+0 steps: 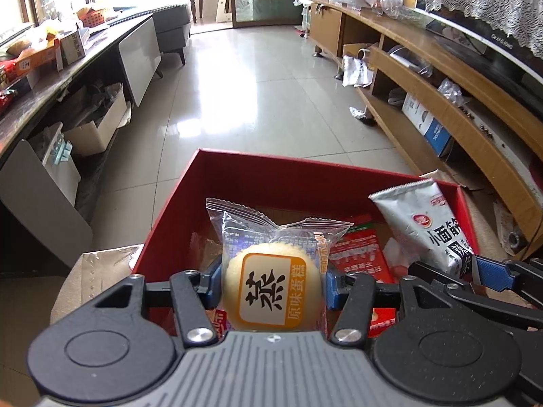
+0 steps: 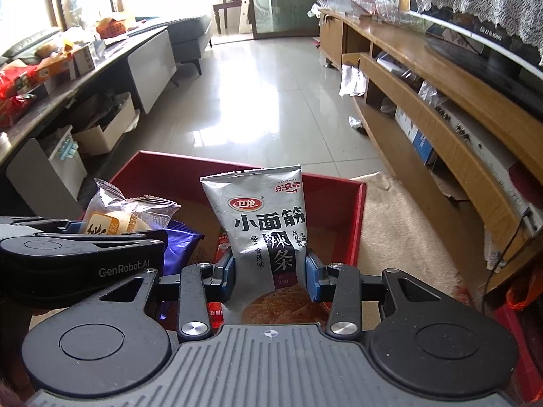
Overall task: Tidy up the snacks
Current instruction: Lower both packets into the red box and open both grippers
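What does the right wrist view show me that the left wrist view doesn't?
Only the right wrist view shows a purple packet in the box beside the left gripper, and the silver latiao bag's full front. Only the left wrist view shows the steamed cake's label face-on and the red packets on the box floor. Both show the red box, the cake clamped in the left gripper, the bag in the right gripper.

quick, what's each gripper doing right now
Left gripper: shut on the cake pack, over the red box.
Right gripper: shut on the silver bag, over the same box.
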A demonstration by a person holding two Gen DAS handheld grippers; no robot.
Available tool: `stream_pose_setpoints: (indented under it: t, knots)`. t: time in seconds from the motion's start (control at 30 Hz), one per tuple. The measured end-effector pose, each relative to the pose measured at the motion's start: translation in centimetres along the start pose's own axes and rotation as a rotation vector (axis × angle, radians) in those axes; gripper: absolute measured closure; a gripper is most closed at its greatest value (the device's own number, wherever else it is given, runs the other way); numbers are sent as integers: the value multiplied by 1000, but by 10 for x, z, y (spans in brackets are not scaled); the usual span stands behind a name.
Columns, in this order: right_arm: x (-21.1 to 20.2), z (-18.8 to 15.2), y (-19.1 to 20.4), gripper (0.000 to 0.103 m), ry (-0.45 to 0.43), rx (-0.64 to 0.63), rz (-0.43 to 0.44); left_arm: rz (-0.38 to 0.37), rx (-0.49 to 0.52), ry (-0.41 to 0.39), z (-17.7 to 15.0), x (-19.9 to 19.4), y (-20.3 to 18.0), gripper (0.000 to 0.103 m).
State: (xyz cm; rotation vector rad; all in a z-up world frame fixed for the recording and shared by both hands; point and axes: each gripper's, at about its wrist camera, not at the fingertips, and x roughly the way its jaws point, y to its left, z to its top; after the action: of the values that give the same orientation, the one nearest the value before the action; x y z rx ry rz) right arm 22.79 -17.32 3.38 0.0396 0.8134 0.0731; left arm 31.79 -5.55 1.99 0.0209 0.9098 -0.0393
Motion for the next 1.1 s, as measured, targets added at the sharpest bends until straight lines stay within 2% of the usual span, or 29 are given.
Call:
stream_pose_setpoints:
  t: [0.57,0.87,1.0,1.1]
  knots:
    - [24,-6,1,54,20,-23,-20,37,36,4,-6,24,-6,52]
    - [28,-7,2,47,22,-18,-42,45,34,11,-5,26,-4,49]
    - [25,-8,1,38,12,-19,-63,47,22,16,-4,22,-1,46]
    - [21,-6,-1,35,5,-15,-62,53,17,8,-2,18,-1,43]
